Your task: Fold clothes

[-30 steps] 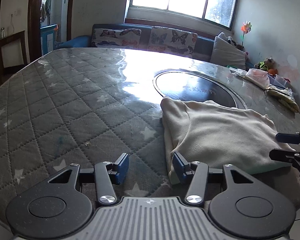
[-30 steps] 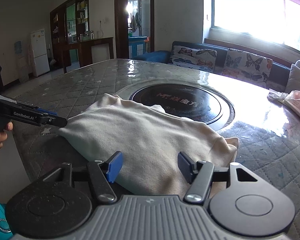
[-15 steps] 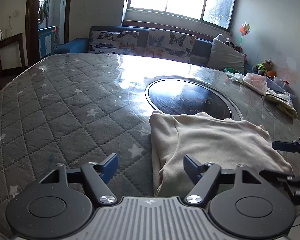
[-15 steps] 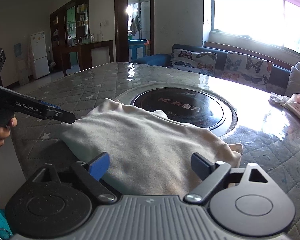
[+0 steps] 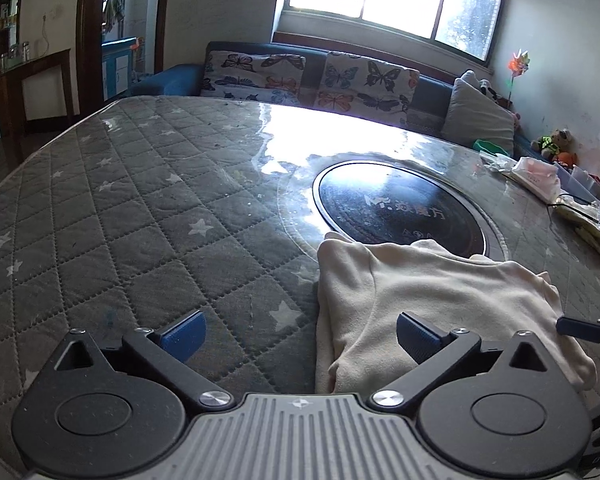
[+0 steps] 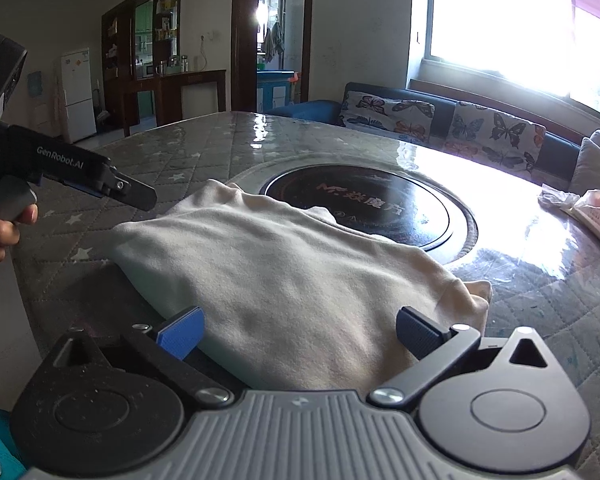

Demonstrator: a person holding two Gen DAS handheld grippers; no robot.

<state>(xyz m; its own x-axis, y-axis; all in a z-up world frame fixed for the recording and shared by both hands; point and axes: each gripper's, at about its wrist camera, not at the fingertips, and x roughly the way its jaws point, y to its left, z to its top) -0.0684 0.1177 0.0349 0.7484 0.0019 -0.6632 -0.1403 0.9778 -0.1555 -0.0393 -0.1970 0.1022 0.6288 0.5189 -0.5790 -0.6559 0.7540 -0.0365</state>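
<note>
A folded cream garment [image 5: 428, 296] lies on the quilted grey table [image 5: 140, 208], its far edge at the black round inset. It also shows in the right wrist view [image 6: 292, 272]. My left gripper [image 5: 300, 334] is open and empty, raised above the garment's near left corner. It shows from the side in the right wrist view [image 6: 134, 194], above the garment's left edge. My right gripper [image 6: 300, 334] is open and empty, just above the garment's near edge. Its fingers [image 5: 580, 328] show at the right edge of the left wrist view.
A black round inset [image 5: 400, 208] sits in the table's middle. Pink and yellow cloth items [image 5: 540, 172] lie at the table's far right. A sofa with butterfly cushions [image 5: 320, 76] stands behind the table. A doorway and fridge [image 6: 76, 92] are at the far left.
Both grippers have opened wider and drawn back and up from the garment. The garment lies still on the table.
</note>
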